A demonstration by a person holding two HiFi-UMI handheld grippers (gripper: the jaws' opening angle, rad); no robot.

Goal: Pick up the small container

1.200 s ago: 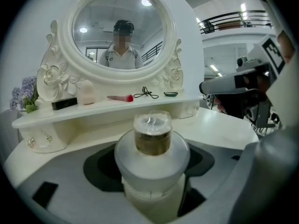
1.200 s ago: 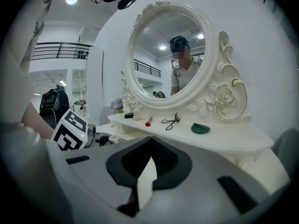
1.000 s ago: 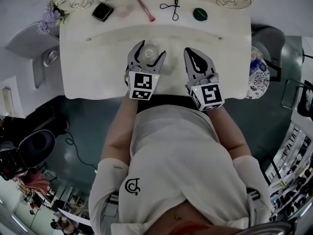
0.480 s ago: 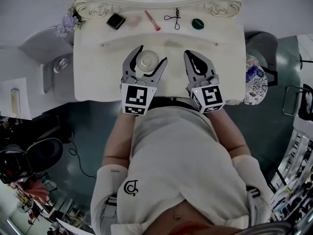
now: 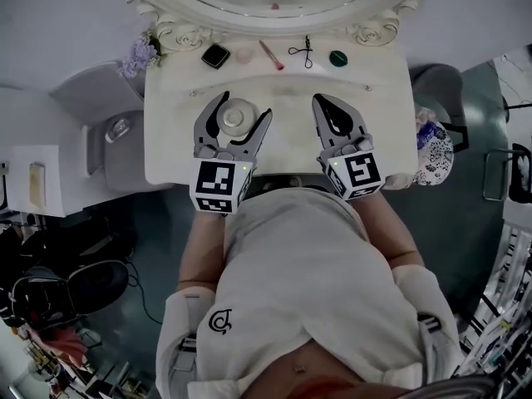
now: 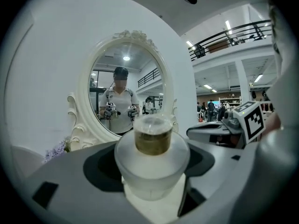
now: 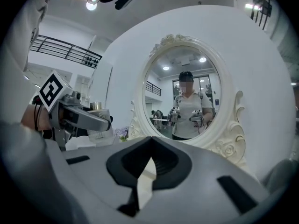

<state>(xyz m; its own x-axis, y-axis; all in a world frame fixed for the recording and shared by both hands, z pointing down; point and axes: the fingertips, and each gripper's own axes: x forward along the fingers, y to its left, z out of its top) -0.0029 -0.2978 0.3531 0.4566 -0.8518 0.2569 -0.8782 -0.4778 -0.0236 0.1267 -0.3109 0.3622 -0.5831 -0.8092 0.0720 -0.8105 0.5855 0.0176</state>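
The small container is a clear round jar with a gold collar and a clear lid. My left gripper is shut on it, one finger on each side of its body, and holds it up above the white vanity table. In the left gripper view the container stands upright between the jaws in front of the oval mirror. My right gripper hovers to the right of it, apart from it. Its jaws meet at the tips and hold nothing. From the right gripper view, the left gripper shows at the left.
Along the table's back edge lie a black compact, a pink brush, a dark scissor-like tool and a green round lid. Purple flowers stand at the back left corner. A patterned seat is right of the table.
Both grippers have risen from the tabletop. The left one has carried the container up with it. The right one stays shut and empty.
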